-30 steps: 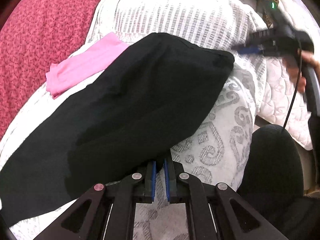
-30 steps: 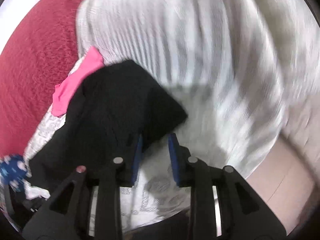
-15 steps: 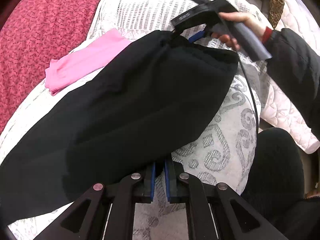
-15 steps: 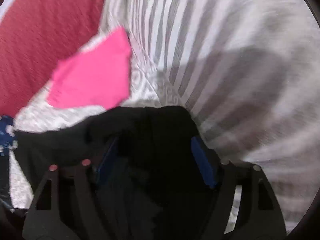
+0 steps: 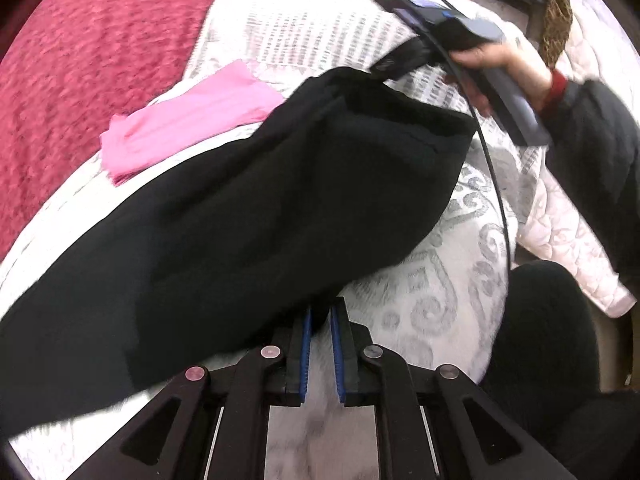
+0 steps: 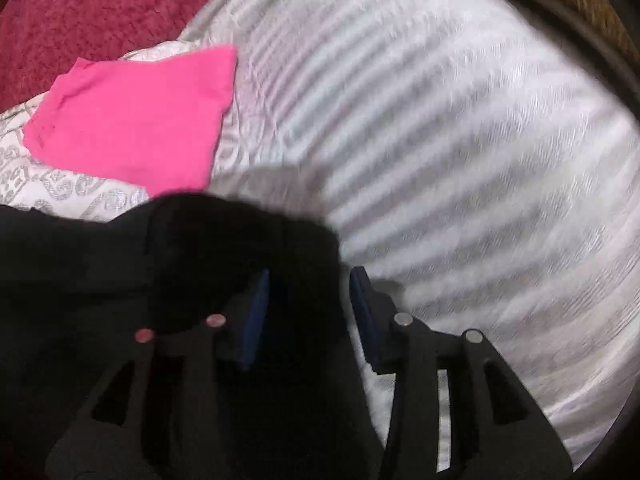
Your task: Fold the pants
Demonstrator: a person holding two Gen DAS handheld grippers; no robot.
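Black pants (image 5: 248, 208) lie long across a white patterned bedspread (image 5: 432, 300). My left gripper (image 5: 320, 320) is shut on the pants' near edge, blue pads nearly together with black cloth between them. My right gripper (image 5: 384, 68) is at the pants' far waistband corner. In the right wrist view the right gripper (image 6: 308, 288) has black cloth (image 6: 240, 248) between its blue pads, which stand somewhat apart as they close on it.
A folded pink garment (image 5: 184, 120) lies beyond the pants; it also shows in the right wrist view (image 6: 132, 116). A red blanket (image 5: 80, 48) covers the left. A striped pillow (image 6: 440, 140) lies behind. A quilted white cover (image 5: 560, 232) and my dark-clad leg (image 5: 544, 344) are at right.
The right gripper came in from the right to the far waistband corner, took cloth between its pads and narrowed on it. The waistband corner has lifted slightly. The left gripper stayed shut.
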